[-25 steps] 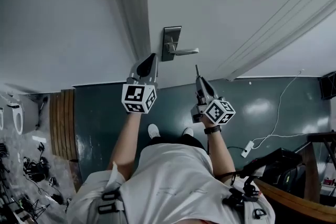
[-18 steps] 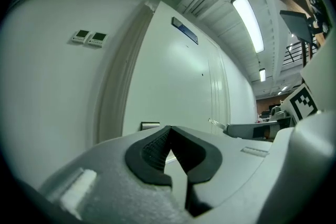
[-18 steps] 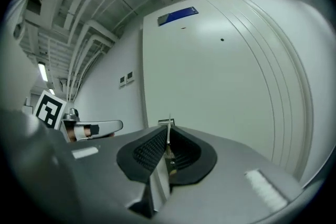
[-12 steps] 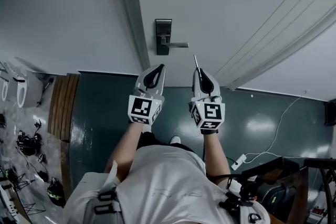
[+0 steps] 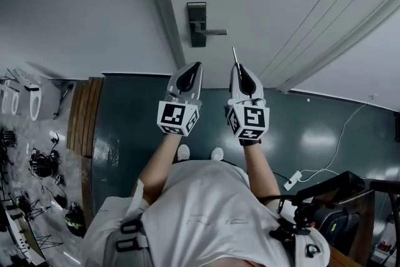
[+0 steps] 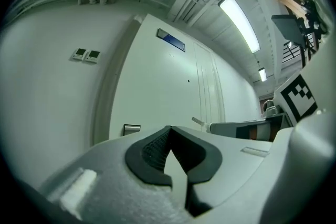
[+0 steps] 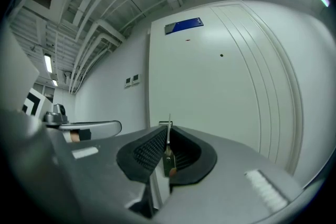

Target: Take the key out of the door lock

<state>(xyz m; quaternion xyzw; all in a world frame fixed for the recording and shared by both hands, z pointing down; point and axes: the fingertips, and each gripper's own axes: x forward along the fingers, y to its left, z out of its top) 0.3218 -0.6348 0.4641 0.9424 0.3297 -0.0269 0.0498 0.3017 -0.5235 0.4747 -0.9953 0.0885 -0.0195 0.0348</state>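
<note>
Your white shirt point(image 5: 200, 209) fills the lower centre of the head view. Above it, mid-frame, your left gripper point(image 5: 194, 69) has its jaws pressed together, nothing between them. Just to its right, your right gripper point(image 5: 237, 69) is clamped on the key point(image 5: 234, 54), whose blade juts past the jaw tips. Farther off, at upper centre, the lock plate point(image 5: 197, 24) and its handle point(image 5: 214, 31) sit on the white door point(image 5: 269, 3), well apart from the key.
</note>
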